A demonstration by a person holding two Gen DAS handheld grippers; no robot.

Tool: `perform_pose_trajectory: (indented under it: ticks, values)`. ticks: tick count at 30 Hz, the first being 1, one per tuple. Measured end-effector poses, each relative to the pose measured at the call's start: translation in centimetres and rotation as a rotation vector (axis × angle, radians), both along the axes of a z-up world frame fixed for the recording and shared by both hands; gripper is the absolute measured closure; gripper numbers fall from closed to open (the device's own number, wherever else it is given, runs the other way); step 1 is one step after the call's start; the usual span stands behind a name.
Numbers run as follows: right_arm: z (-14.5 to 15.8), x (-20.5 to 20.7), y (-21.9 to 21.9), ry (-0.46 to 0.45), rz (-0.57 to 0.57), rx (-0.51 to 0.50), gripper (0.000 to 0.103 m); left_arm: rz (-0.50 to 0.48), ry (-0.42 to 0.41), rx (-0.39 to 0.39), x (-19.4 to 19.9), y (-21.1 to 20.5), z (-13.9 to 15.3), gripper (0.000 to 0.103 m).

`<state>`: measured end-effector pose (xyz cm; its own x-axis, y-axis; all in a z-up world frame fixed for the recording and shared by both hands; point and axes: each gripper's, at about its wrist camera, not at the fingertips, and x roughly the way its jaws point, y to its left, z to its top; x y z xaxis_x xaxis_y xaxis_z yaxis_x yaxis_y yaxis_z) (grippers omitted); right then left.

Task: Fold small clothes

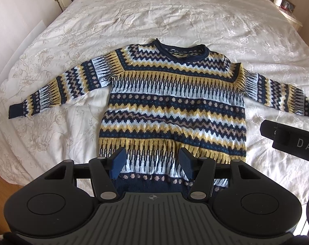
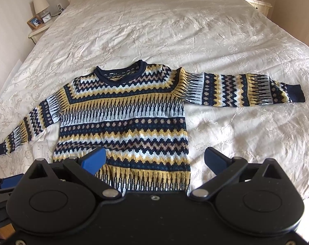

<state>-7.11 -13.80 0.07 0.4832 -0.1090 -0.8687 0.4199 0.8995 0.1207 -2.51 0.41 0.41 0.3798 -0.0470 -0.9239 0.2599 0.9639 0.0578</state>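
Covering almost the whole view ahead of both claws, a cream bedspread (image 1: 175, 16) with a pale floral pattern lies rumpled over a wide bed. Beyond the far left corner of the bed, seen from the right claw, a cream nightstand (image 2: 39, 31) carries a lamp (image 2: 40, 4), a small clock (image 2: 46, 18) and a framed picture (image 2: 34, 22). A second nightstand (image 2: 256, 2) stands past the far right corner with small items on it that are too small to tell. A strip of wooden floor (image 1: 3, 185) shows low to the left of the left claw.

A patterned sweater (image 1: 170, 106) in navy, yellow, pale blue and tan lies flat and face up on the bedspread, neck away from the claws, hem toward them, both sleeves spread out to the sides.

The left gripper (image 1: 152, 163) hangs over the hem with its blue fingers (image 1: 118, 163) moderately apart; nothing sits between them, and whether the tips touch the knit cannot be told. To its right, a black part of the other tool (image 1: 293, 140) reaches in over the bedspread beside the sweater's lower right edge.

The right gripper (image 2: 154, 160) has its fingers (image 2: 214, 159) spread wide and holds nothing. Its left finger is over the lower body of the sweater, its right finger over bare bedspread just past the sweater's right side edge, so the edge lies between them.

No containers are visible.
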Motion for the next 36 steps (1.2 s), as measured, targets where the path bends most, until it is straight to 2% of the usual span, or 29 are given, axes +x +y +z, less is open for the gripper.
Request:
perform_pose_trajectory:
  ticks: [17, 25, 36]
  values:
    - [-0.6, 0.0, 0.0, 0.032, 0.020, -0.001, 0.001, 0.016, 0.025, 0.001, -0.4, -0.1, -0.5, 0.048]
    - [-1.0, 0.2, 0.1, 0.055, 0.032, -0.002, 0.001, 0.017, 0.042, 0.026, -0.3, -0.2, -0.9, 0.048]
    - [-2.7, 1.4, -0.2, 0.124, 0.025, 0.003, 0.001, -0.003, 0.096, 0.048, 1.2, -0.5, -2.4, 0.048]
